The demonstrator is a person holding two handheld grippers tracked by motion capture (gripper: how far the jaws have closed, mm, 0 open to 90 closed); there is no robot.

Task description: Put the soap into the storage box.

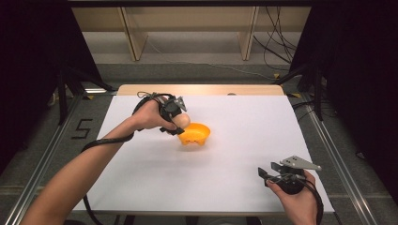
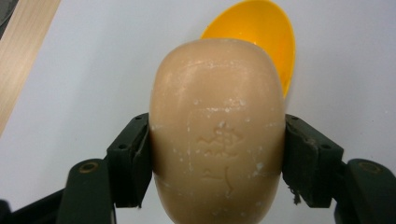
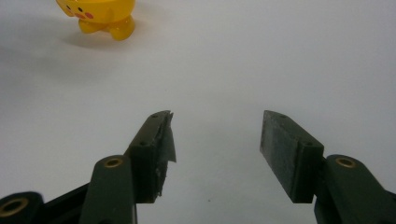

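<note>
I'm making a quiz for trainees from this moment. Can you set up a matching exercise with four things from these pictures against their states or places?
Things:
1. left gripper
2. right gripper
3. oval tan bar of soap
4. yellow-orange plastic bowl with a painted face

States or places:
A. standing on the white table, right beside the soap
B. jaws apart, nothing between them
C. clamped between two black jaws
D. jaws shut on an object

Pairs: 1-D, 2-B, 3-C, 4-A
</note>
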